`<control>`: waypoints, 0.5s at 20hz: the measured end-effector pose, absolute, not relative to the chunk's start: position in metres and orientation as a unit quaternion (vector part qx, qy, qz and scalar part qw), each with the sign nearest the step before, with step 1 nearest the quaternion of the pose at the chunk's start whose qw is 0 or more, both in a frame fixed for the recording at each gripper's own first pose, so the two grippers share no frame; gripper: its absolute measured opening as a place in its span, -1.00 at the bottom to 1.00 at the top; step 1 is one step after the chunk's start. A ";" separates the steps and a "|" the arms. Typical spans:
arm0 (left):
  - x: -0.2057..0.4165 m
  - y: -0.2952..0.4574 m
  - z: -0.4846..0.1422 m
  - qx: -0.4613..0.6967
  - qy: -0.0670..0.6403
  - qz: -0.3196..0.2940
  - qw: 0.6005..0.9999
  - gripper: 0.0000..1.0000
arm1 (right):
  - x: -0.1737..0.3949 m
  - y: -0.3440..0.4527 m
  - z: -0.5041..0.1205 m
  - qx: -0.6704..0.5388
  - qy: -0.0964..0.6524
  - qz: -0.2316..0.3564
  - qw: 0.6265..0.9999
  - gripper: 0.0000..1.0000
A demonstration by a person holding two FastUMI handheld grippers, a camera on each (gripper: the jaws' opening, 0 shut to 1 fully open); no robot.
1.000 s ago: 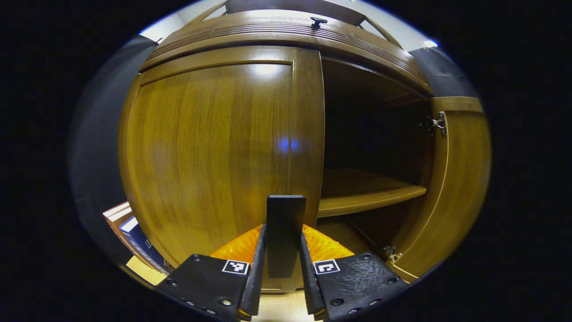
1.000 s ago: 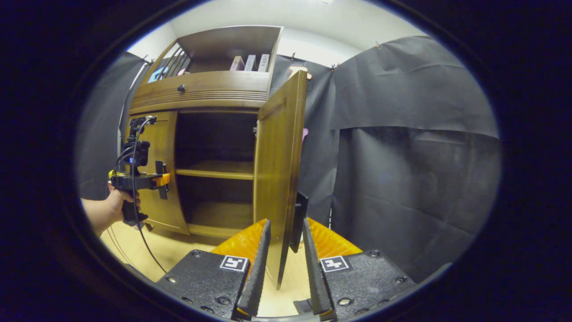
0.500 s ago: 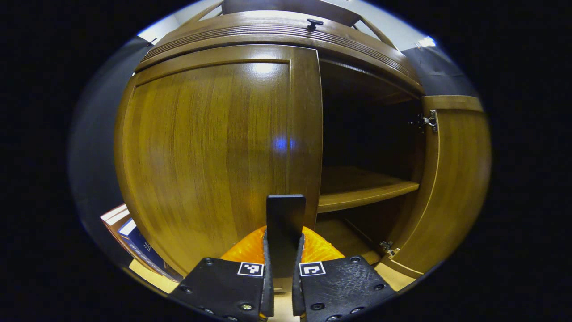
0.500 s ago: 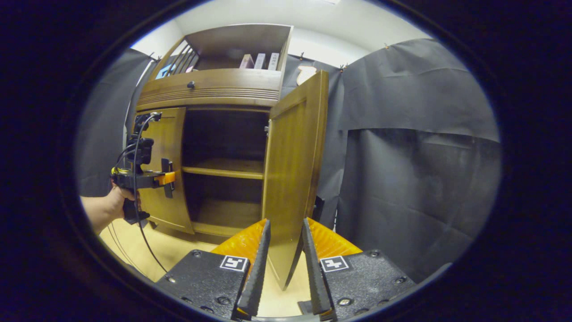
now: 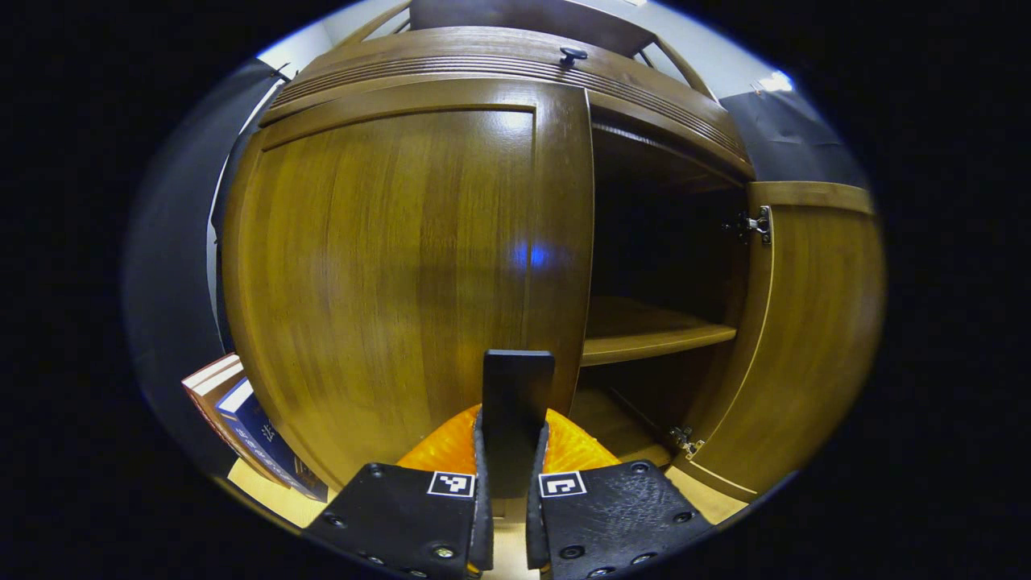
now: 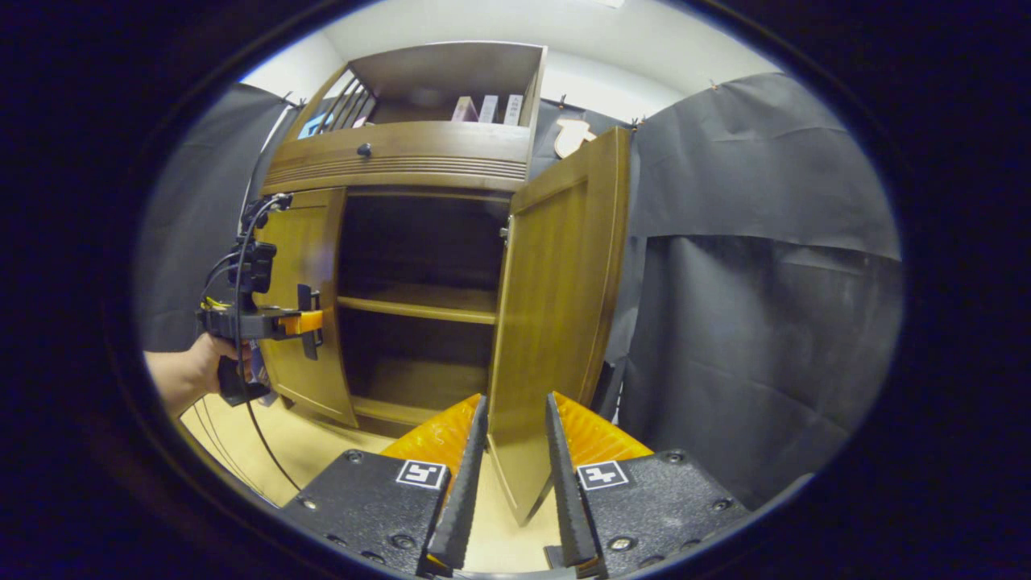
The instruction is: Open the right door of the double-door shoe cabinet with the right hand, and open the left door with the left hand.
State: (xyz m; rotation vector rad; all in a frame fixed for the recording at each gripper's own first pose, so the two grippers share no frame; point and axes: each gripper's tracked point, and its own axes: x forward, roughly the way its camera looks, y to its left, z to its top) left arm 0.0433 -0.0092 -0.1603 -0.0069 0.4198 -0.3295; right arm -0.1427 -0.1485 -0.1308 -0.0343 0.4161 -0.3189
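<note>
The brown wooden shoe cabinet's left door (image 5: pixel 403 258) faces me in the left gripper view, still against the cabinet front. Its flat black handle (image 5: pixel 517 379) stands upright between my left gripper (image 5: pixel 513 425), whose fingers press on it from both sides. The right door (image 5: pixel 813 338) stands swung out at the right. In the right gripper view the right door (image 6: pixel 556 322) hangs wide open, its lower corner seen in the gap of my open right gripper (image 6: pixel 511 419); the fingers are not pressing on it. Farther left, a hand (image 6: pixel 197 374) holds the left gripper (image 6: pixel 306 322) at the left door (image 6: pixel 298 258).
Inside the cabinet a wooden shelf (image 5: pixel 652 334) crosses a dark interior. Above the doors is a drawer with a dark knob (image 5: pixel 572 55), and an upper open shelf holds books (image 6: pixel 487 109). Books (image 5: pixel 250 423) lean at the cabinet's lower left. Black cloth wall (image 6: pixel 749 282) hangs right of the door.
My left gripper's fingers have come together on the left door's handle. The right door has swung farther open, its handle moving out from between my right gripper's fingers.
</note>
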 end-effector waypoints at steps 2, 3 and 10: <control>0.034 -0.004 -0.158 0.001 0.205 -0.162 0.965 -0.71 | -0.135 -0.142 -0.133 -0.016 0.206 -0.146 0.967 -0.08; 0.030 -0.002 -0.156 0.006 0.204 -0.160 0.966 -0.70 | -0.132 -0.139 -0.134 -0.017 0.206 -0.140 0.968 -0.08; 0.007 0.012 -0.150 0.010 0.212 -0.147 0.966 -0.71 | -0.108 -0.114 -0.140 -0.025 0.200 -0.094 0.975 -0.08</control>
